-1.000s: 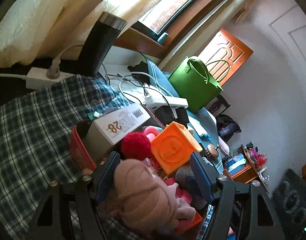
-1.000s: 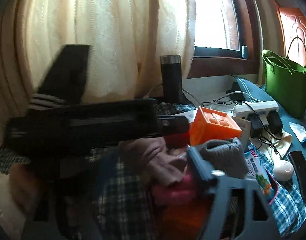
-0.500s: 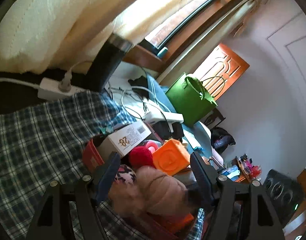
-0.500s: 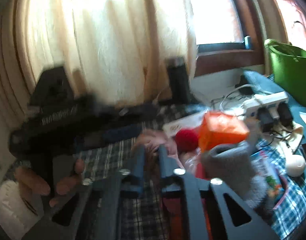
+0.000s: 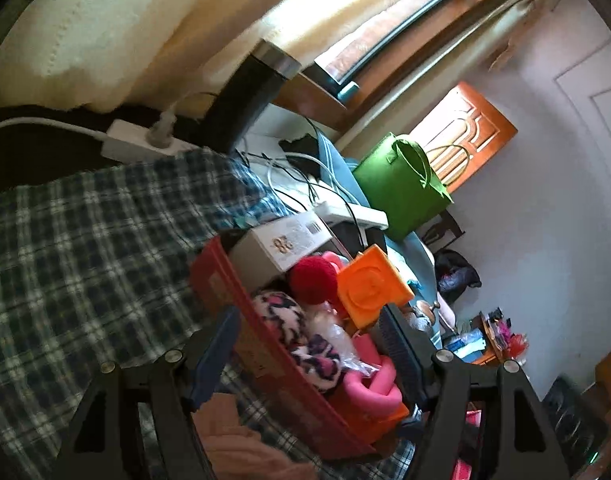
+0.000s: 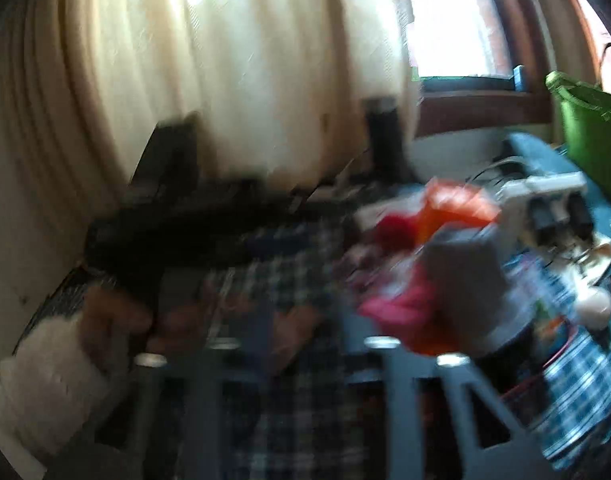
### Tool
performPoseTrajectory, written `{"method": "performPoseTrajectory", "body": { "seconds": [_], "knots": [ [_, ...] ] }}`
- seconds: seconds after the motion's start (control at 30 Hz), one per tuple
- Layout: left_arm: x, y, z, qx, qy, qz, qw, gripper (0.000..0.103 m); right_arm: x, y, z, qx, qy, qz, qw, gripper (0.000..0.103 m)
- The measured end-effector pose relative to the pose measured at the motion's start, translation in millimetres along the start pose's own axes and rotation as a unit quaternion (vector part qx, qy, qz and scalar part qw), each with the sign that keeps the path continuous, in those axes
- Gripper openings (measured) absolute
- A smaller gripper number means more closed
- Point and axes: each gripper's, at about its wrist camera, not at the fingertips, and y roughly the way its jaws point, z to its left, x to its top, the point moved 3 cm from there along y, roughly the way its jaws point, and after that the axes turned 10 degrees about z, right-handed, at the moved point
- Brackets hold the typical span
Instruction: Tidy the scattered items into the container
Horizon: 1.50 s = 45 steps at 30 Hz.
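Note:
The red box (image 5: 241,308) stands on the plaid cloth (image 5: 73,264). It holds a white carton (image 5: 281,240), a red pom-pom (image 5: 311,276), an orange cube (image 5: 371,288), a pink-and-black patterned sock (image 5: 289,328) and pink items. My left gripper (image 5: 309,356) is open over the box's near end, holding nothing. A pinkish-tan cloth (image 5: 241,436) lies below its left finger (image 5: 215,356). The right wrist view is badly blurred. My right gripper (image 6: 325,344) seems to have a tan cloth (image 6: 293,324) between its fingers. The left gripper's body (image 6: 177,224) and hand (image 6: 117,316) show at the left.
A black flask (image 5: 245,92), a white power strip (image 5: 145,144), cables and a green felt bag (image 5: 401,188) stand behind the box. A second power strip (image 6: 545,192) and a white round object (image 6: 593,304) lie at the right. Cream curtains hang behind.
My left gripper let go of the pinkish-tan cloth and pulled back; the cloth now lies outside the box's near end. My right gripper shut, then swung left, strongly blurred.

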Motion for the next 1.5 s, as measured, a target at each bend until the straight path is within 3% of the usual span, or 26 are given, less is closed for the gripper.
{"method": "performPoseTrajectory", "body": {
  "seconds": [0.17,0.27,0.5,0.67,0.73,0.77,0.87,0.97,1.1,1.2,1.27,1.37,1.5],
  "knots": [
    [-1,-25,4,0.023,0.009,-0.019,0.9995,0.074,-10,32,17,0.019,0.001,0.039,0.999,0.077],
    [-3,-33,8,0.040,0.015,-0.020,0.9989,0.074,-9,52,18,0.005,0.007,0.062,0.998,0.077],
    [-11,-37,15,0.065,0.024,-0.016,0.9975,0.074,-3,77,25,-0.076,-0.034,0.095,0.992,0.081],
    [-12,-47,26,0.063,0.000,-0.026,0.9976,0.074,-13,98,39,-0.168,-0.114,0.117,0.972,0.083],
    [-11,-53,30,0.065,-0.009,-0.032,0.9973,0.074,-22,92,46,-0.199,-0.126,0.115,0.965,0.075],
    [-11,-54,32,0.066,-0.013,-0.035,0.9971,0.074,-23,91,46,-0.213,-0.124,0.113,0.962,0.063],
    [-11,-57,37,0.068,-0.022,-0.036,0.9968,0.074,-22,74,40,-0.185,-0.092,0.096,0.974,0.054],
    [-12,-55,39,0.069,-0.023,-0.034,0.9968,0.074,-12,56,34,-0.136,-0.056,0.066,0.987,0.052],
    [-14,-52,38,0.069,-0.018,-0.028,0.9970,0.074,15,8,29,-0.101,-0.023,-0.007,0.995,0.052],
    [-16,-48,36,0.071,-0.013,-0.023,0.9971,0.074,41,-12,15,-0.128,-0.006,-0.045,0.991,0.052],
    [-17,-45,33,0.077,-0.005,-0.020,0.9968,0.074,57,-12,-1,-0.151,0.009,-0.048,0.987,0.052],
    [-21,-40,29,0.086,0.010,-0.014,0.9961,0.074,69,5,-23,-0.171,0.024,-0.029,0.985,0.052],
    [-24,-35,27,0.093,0.021,-0.008,0.9954,0.074,60,31,-26,-0.185,0.010,0.015,0.983,0.052]
  ]
}}
